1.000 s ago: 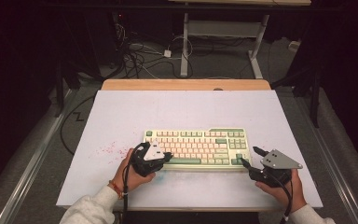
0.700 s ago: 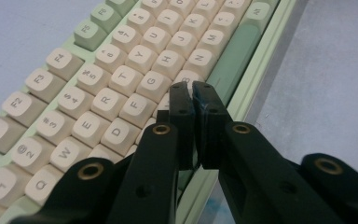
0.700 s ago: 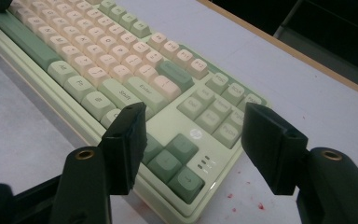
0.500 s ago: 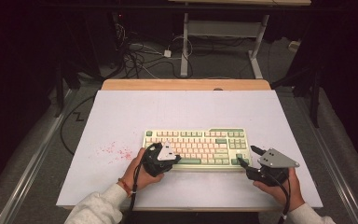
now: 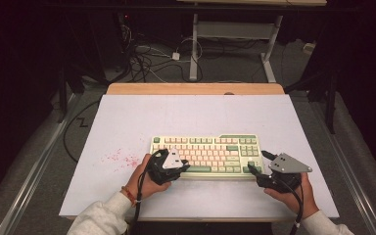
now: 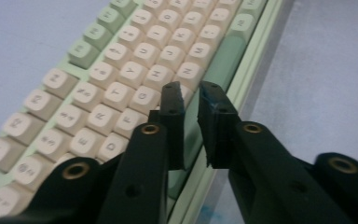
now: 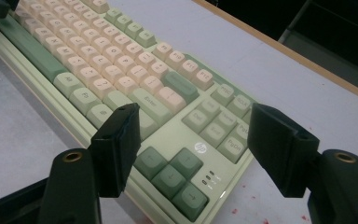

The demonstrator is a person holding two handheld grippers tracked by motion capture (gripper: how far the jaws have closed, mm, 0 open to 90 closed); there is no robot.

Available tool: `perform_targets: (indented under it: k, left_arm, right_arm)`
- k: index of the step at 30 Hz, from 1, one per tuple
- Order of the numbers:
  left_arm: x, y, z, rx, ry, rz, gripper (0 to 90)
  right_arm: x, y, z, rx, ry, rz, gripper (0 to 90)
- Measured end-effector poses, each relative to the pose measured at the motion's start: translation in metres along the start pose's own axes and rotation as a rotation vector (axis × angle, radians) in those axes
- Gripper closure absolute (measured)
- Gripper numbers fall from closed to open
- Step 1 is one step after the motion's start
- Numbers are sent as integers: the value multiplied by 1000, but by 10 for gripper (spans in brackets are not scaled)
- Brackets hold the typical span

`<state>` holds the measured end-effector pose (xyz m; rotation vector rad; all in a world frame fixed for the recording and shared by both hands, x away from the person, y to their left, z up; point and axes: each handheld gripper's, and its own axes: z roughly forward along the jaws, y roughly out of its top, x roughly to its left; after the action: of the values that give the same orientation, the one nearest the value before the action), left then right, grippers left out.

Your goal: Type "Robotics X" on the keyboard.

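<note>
White tabletop (image 5: 191, 117), red specks (image 5: 117, 157), wooden far edge (image 5: 196, 88), cables on floor (image 5: 147, 56).

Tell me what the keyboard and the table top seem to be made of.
Keyboard: looks like moulded plastic, matte cream and green keycaps with printed letters, and a pale green case with a soft sheen. Table top: smooth, matte pale sheet, probably laminate or a mat, speckled with red marks; a bare wooden strip shows along its far edge.

The keyboard (image 7: 121, 79) bears a round "hp" logo above its arrow keys, and one key reads "Enter".
</note>
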<state>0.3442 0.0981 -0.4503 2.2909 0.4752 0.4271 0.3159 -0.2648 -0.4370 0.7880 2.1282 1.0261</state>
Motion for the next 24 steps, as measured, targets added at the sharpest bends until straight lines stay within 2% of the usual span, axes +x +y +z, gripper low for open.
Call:
perform_targets:
  k: [4, 6, 8, 9, 11, 13, 18, 24]
  left_arm:
    - [3, -8, -8, 2, 49, -1, 596]
    - [5, -13, -12, -5, 85, -18, 496]
    - [6, -19, -17, 0, 133, -18, 412]
    - [8, -22, -19, 4, 139, -23, 368]
    - [10, -27, -24, 13, 162, -17, 335]
    - [14, -32, -28, 5, 172, -39, 279]
    - [18, -43, -34, 15, 217, -61, 223]
    - [19, -53, -37, 27, 222, -80, 205]
  right_arm:
    - [-1, 2, 3, 1, 13, 5, 382]
    - [-2, 3, 4, 4, 15, 10, 391]
    - [-3, 4, 6, 6, 23, 17, 404]
    - [-3, 5, 7, 10, 25, 17, 408]
    - [-4, 6, 10, 23, 29, 14, 427]
    - [-5, 7, 12, 31, 33, 13, 446]
    - [-7, 10, 18, 58, 71, 9, 562]
    - [-7, 15, 30, 91, 127, 2, 750]
